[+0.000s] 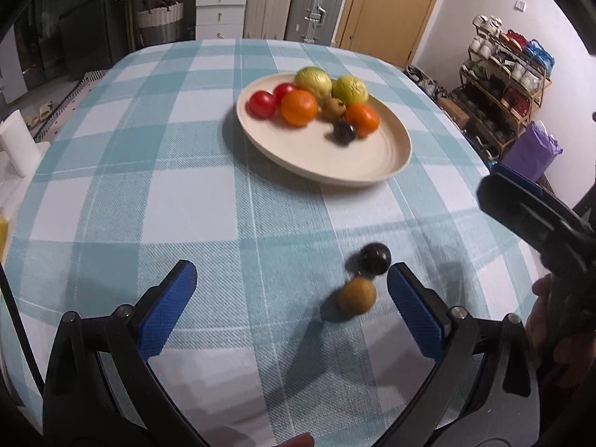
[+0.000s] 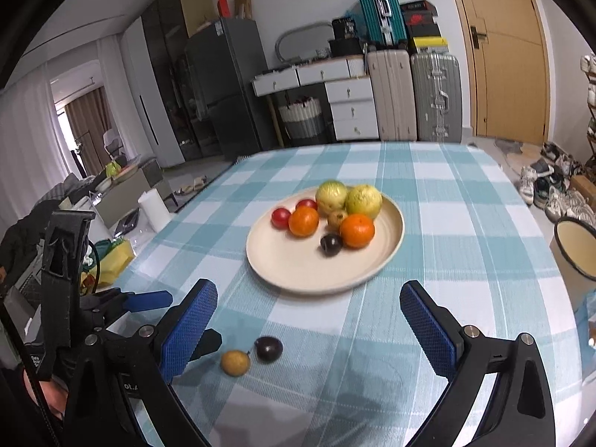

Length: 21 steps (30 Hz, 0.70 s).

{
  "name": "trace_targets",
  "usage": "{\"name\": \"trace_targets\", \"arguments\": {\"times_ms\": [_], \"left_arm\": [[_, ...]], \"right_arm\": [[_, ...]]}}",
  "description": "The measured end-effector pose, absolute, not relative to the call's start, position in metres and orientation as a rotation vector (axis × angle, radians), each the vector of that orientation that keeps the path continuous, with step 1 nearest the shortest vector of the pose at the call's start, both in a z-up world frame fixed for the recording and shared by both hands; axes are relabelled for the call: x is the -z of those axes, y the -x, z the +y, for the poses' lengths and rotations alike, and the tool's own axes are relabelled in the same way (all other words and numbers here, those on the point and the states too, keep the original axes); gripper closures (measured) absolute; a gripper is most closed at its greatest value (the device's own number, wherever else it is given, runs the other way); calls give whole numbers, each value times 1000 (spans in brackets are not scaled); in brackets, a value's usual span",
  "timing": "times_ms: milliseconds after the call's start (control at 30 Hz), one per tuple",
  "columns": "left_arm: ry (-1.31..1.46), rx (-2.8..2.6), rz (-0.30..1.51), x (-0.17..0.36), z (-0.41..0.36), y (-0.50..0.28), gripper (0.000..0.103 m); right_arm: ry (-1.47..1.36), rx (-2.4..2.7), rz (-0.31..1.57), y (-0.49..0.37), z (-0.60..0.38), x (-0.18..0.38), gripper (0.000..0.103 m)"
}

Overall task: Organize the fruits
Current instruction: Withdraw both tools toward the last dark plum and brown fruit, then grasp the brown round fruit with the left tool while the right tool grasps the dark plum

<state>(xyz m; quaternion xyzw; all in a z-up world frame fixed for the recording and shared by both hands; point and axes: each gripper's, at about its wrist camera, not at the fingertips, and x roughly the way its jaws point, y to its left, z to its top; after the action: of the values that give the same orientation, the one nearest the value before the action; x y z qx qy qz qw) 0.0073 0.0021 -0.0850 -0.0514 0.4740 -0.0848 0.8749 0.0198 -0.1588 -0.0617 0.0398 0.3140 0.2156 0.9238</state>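
Note:
A cream plate (image 1: 387,156) (image 2: 290,272) on the checked tablecloth holds two tomatoes, two oranges, two yellow-green fruits, a small brown fruit and a dark plum. Two loose fruits lie on the cloth nearer me: a dark plum (image 1: 375,257) (image 2: 268,349) and a small yellow-brown fruit (image 1: 357,295) (image 2: 235,362). My left gripper (image 1: 292,279) is open and empty, its right finger close beside these two fruits. My right gripper (image 2: 308,300) is open and empty above the cloth, between the plate and the loose fruits; it also shows in the left wrist view (image 1: 521,212).
The table (image 2: 465,223) carries a cream enamel pot (image 2: 575,249) at its right edge. A white paper roll (image 2: 154,208) stands off the left edge. Suitcases, drawers, a shoe rack and a door stand behind.

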Motion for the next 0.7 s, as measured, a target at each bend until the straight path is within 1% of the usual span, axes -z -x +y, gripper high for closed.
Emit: {"name": "trace_targets", "arguments": {"times_ms": [433,667,700], "left_arm": [[28,201,1060,106,-21,-11,1],[-6,194,1064,109,-29,-14,1],[-6,194,1062,108,-29,-14,3]], "right_arm": [[-79,-426,699,-21,-162,73,2],[-85,-420,714,-23,-164,77,2],[-84,-419,716,-23,-164,77,2]]}}
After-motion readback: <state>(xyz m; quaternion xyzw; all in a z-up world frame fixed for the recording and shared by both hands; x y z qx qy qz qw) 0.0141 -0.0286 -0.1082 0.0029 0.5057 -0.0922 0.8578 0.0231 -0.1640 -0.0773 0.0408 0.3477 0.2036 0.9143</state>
